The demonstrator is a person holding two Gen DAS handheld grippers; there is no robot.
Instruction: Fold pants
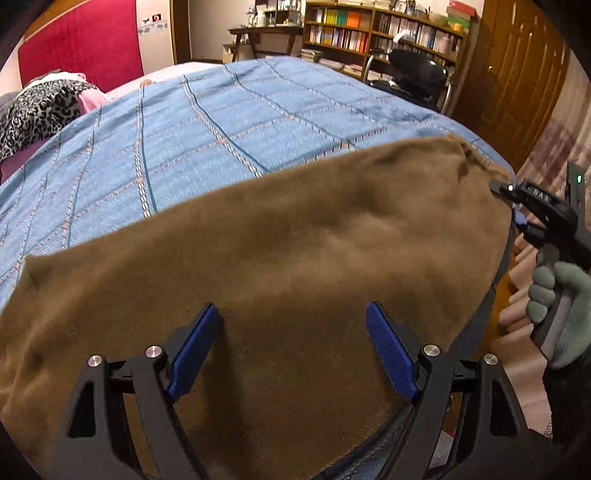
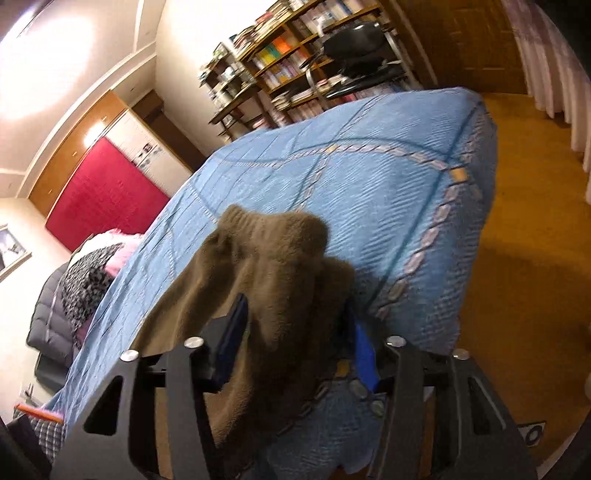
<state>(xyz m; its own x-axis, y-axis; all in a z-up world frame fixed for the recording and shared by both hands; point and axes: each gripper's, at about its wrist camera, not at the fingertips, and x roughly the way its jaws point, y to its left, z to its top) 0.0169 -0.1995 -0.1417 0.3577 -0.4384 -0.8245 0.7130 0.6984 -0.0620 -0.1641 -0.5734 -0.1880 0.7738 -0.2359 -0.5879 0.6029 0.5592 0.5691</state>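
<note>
Brown fleece pants (image 1: 280, 258) lie spread across the near edge of a bed with a blue quilt (image 1: 207, 122). My left gripper (image 1: 291, 347) hovers over the pants with its blue pads (image 1: 194, 350) wide apart and nothing between them. My right gripper (image 1: 517, 210) is at the pants' right end, at the bed's corner. In the right wrist view a bunched end of the pants (image 2: 266, 280) with its ribbed band lies between the right gripper's (image 2: 299, 332) fingers, which are closed on it and lift it off the quilt (image 2: 388, 192).
A leopard-print cloth and pink items (image 1: 48, 107) lie at the bed's far left. A bookshelf (image 1: 380, 33), a black chair (image 1: 417, 70) and a wooden door (image 1: 517, 74) stand beyond the bed. Wooden floor (image 2: 524, 258) is to the right of the bed.
</note>
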